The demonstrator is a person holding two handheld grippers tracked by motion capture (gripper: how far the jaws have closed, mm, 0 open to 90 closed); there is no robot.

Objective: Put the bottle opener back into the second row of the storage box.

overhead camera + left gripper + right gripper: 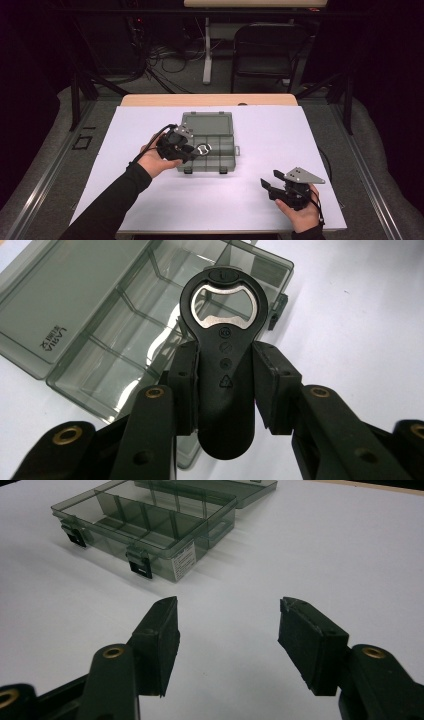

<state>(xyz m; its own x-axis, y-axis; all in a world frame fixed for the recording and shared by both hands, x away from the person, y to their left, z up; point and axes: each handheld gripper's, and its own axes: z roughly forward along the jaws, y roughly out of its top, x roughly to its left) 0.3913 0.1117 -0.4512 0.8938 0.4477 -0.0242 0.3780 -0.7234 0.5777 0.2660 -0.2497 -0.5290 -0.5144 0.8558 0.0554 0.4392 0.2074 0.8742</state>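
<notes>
Here, at a white-covered table [150,200], a person works with a hand-held gripper in each hand. The left gripper [224,371] has its two black pads clamped on the waist of a black bottle opener [224,365], one pad on each side of the handle (the metal-lined opening at the head points away from the hand, the rounded tail hangs back between the jaw arms). In the high view the left gripper [186,148] holds the opener [202,149] over the front-left part of a smoky transparent organizer box [226,161], which lies open near the middle of the table, its lid [207,123] folded flat behind it. From the left gripper view, the opener's head sits above the box's divided compartments [125,355]; whether it touches the box cannot be told.

The right gripper [227,635] rests near the table's front right corner, well apart from the box [150,535], jaws spread wide with nothing but bare tabletop between them. In the high view the right gripper [270,185] points left toward the box, a grey three-cornered plate [302,175] on top. Two black latches [137,566] hang from the box's near wall. Behind the table stand a dark folding chair [265,50] and tangled cables [165,60] on the floor.
</notes>
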